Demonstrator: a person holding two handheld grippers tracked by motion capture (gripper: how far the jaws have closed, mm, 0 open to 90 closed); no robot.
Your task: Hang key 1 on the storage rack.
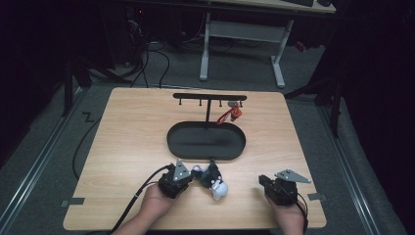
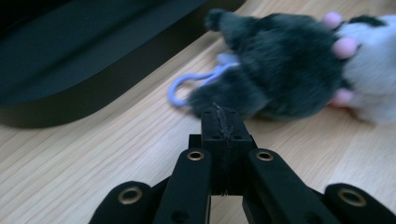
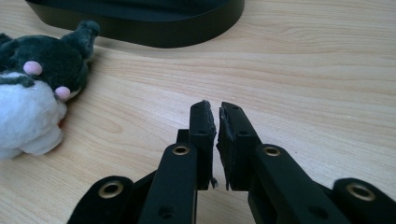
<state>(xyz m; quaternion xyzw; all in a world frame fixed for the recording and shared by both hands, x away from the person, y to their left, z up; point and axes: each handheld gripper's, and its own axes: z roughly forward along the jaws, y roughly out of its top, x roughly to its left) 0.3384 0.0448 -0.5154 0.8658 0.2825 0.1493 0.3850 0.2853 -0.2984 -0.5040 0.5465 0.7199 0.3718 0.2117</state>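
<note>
jaws of the left gripper (image 2: pixel 223 122) sit pressed together, empty, the plush toy (image 2: pixel 299 65) just beyond their tips, lilac loop (image 2: pixel 187 84) nearest. right gripper (image 3: pixel 217 122), nearly closed and empty, lies farther off, toy to its left.

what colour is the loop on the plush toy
Pale lilac-blue loop on the plush toy; clearest in the left gripper view.

Room dark around the edges — only the wooden table (image 1: pixel 132 147) is lit, evenly from above, soft shadows. Left gripper view is blurry: plush toy (image 2: pixel 285 65) and black tray (image 2: pixel 70 65) smeared — right gripper view sharper.
</note>
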